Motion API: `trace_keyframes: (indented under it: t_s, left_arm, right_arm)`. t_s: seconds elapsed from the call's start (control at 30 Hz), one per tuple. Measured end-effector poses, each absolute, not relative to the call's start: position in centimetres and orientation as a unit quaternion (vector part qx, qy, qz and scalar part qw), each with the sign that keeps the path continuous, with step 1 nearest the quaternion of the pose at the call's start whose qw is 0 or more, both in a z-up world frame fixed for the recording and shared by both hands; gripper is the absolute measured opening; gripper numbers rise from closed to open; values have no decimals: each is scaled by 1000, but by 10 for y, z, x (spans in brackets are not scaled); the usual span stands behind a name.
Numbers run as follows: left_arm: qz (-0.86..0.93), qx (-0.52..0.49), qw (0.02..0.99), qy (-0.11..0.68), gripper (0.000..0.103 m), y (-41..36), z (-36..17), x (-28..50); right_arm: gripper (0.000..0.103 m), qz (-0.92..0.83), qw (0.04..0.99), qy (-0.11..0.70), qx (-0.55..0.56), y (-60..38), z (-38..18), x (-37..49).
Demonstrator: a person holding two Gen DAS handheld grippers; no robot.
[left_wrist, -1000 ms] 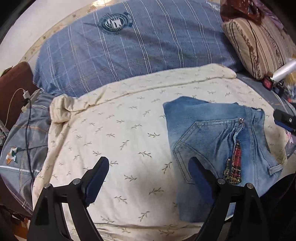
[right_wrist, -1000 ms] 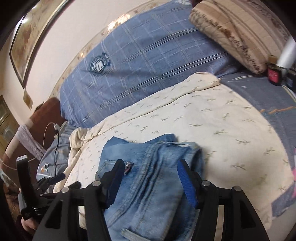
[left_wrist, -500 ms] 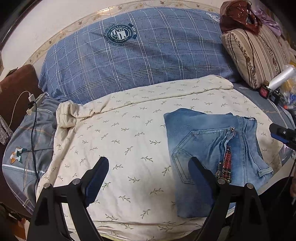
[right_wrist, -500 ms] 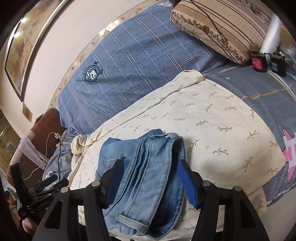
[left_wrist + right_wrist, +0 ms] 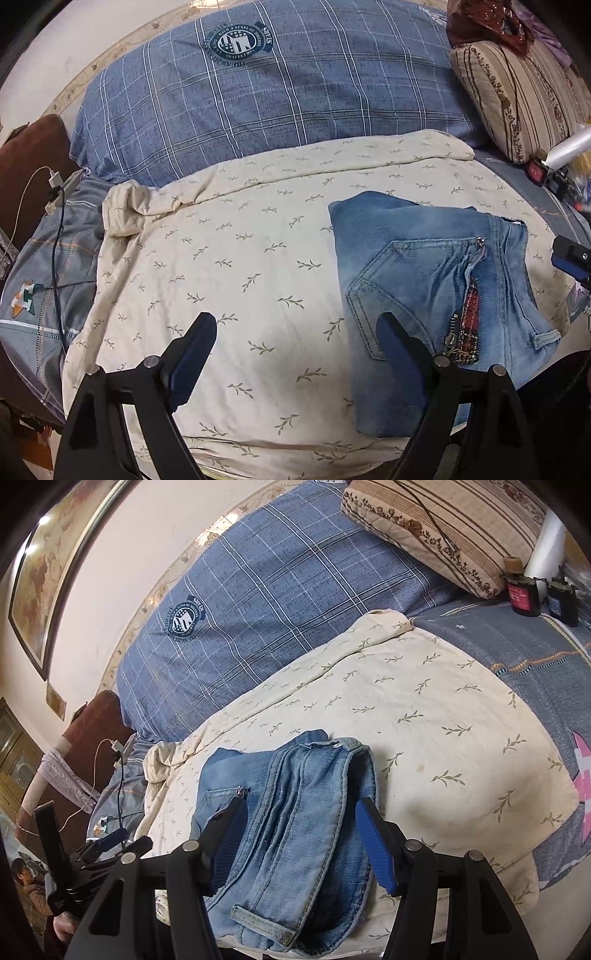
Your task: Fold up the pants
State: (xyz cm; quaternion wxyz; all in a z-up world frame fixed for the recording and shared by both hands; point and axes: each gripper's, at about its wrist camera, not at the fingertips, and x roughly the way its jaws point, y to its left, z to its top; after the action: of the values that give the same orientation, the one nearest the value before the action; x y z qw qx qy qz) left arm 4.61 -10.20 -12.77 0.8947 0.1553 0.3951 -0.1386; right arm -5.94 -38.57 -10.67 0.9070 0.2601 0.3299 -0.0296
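1. Left tool (image 5: 295,343) gapes wide above the cream blanket (image 5: 229,266), holding nothing.
2. Right tool (image 5: 299,830) hangs apart over the folded jeans (image 5: 295,812), not gripping them.
3. The jeans lie on the blanket's near edge.
4. Beyond the blanket sits a blue plaid pillow (image 5: 266,92).

Blue jeans (image 5: 424,280), folded compactly, pocket up, on bedspread (image 5: 240,258)

The cream blanket (image 5: 229,280) is flat and bare left of the folded jeans (image 5: 436,280), so there is lots of room there. At the back, the big blue pillow (image 5: 280,96) and the striped pillow (image 5: 517,99) block the way. Small bottles (image 5: 522,592) stand near the striped pillow. A black cable (image 5: 55,236) lies at the left edge.
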Motion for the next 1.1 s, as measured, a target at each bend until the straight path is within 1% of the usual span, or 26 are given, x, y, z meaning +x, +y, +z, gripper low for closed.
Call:
trace_keyframes:
  t_s: [0.5,1.1]
  left_arm:
    - [-133,170,886,409,88,-111,-142,56]
    - [-132,157,880,429,88,-105,-152,68]
  right_arm:
    - [66,-19,907,339,250,-382,-108,-56]
    - [66,-27,900,361,243,-379,-114,-48]
